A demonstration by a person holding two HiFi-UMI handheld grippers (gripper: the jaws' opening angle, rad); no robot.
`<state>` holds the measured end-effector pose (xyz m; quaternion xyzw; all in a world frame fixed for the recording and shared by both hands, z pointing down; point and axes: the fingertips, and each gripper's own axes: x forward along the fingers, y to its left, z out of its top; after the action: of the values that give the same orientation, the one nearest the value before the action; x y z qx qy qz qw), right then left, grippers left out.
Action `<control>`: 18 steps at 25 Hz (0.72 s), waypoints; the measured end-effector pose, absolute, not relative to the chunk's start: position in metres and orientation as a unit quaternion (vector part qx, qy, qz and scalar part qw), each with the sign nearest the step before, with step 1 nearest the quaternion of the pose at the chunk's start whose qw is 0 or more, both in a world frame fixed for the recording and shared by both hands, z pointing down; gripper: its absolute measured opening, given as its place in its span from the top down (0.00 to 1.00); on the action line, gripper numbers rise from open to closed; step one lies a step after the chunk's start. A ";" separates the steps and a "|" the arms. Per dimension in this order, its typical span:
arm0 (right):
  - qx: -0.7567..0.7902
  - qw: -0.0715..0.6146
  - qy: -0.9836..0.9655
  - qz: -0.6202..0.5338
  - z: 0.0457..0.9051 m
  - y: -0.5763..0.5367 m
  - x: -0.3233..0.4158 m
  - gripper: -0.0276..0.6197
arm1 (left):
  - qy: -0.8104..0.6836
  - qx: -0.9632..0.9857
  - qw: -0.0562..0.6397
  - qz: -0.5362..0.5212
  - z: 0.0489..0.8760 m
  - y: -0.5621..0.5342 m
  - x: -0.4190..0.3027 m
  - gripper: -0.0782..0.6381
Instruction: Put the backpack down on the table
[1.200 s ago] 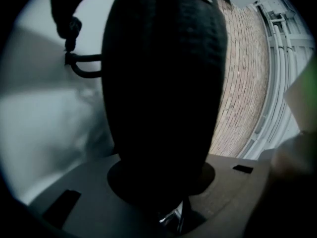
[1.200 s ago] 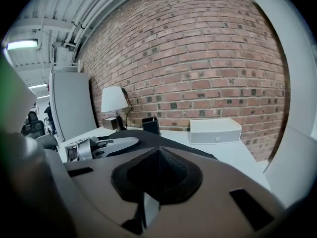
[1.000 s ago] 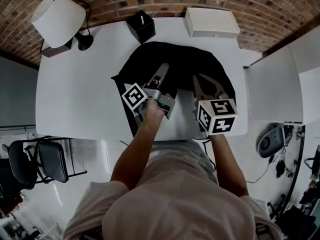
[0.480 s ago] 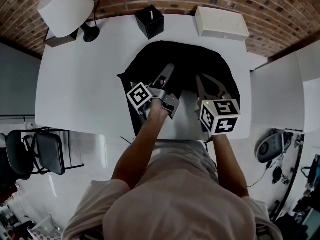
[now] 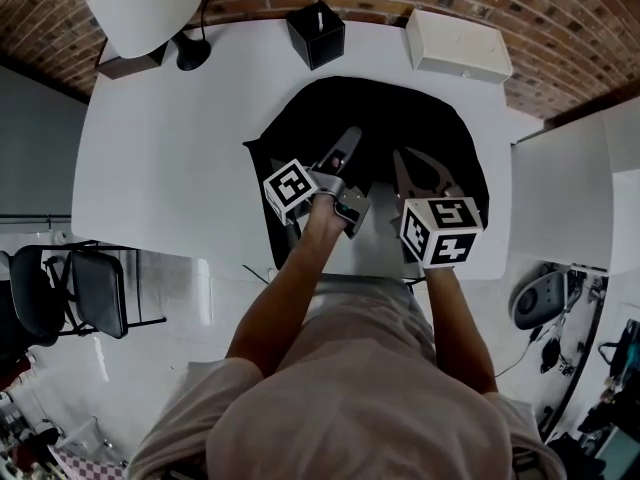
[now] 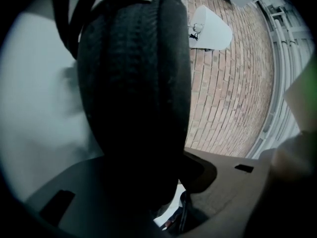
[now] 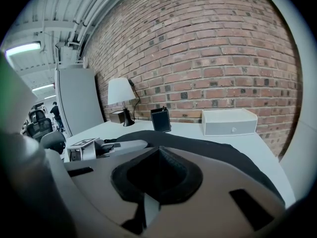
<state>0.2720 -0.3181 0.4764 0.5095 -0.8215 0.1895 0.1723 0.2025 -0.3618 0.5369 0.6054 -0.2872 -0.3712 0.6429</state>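
Soft black fabric backpack is laid flat mid-frame on the white table, thick padded strap straddled unpinched by the left claw, jaws just opened wider, right claw shut empty; sag is expected, so that strap is judged the best hold.

Backpack, lamp, white box on table

Thick black backpack strap close up, white table left, brick wall, lamp right
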 end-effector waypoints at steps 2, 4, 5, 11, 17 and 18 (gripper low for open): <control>0.508 0.173 -0.822 0.189 0.477 -0.318 0.270 0.95 | -0.289 0.609 0.641 -0.367 0.538 -0.361 0.202 0.69; 0.507 0.174 -0.823 0.188 0.477 -0.317 0.268 0.95 | -0.292 0.616 0.638 -0.358 0.540 -0.358 0.202 0.68; 0.506 0.174 -0.823 0.188 0.477 -0.317 0.267 0.95 | -0.295 0.618 0.638 -0.353 0.541 -0.357 0.202 0.67; 0.505 0.174 -0.824 0.191 0.478 -0.312 0.261 0.95 | -0.299 0.615 0.645 -0.342 0.545 -0.347 0.201 0.62; 0.506 0.174 -0.823 0.193 0.477 -0.307 0.256 0.95 | -0.300 0.611 0.656 -0.327 0.551 -0.337 0.201 0.61; 0.506 0.175 -0.822 0.193 0.477 -0.305 0.254 0.95 | -0.300 0.611 0.657 -0.325 0.552 -0.335 0.200 0.61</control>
<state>0.2539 -0.3052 0.4767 0.5056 -0.8224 0.1935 0.1748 0.2000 -0.3345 0.5519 0.6108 -0.2997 -0.3253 0.6567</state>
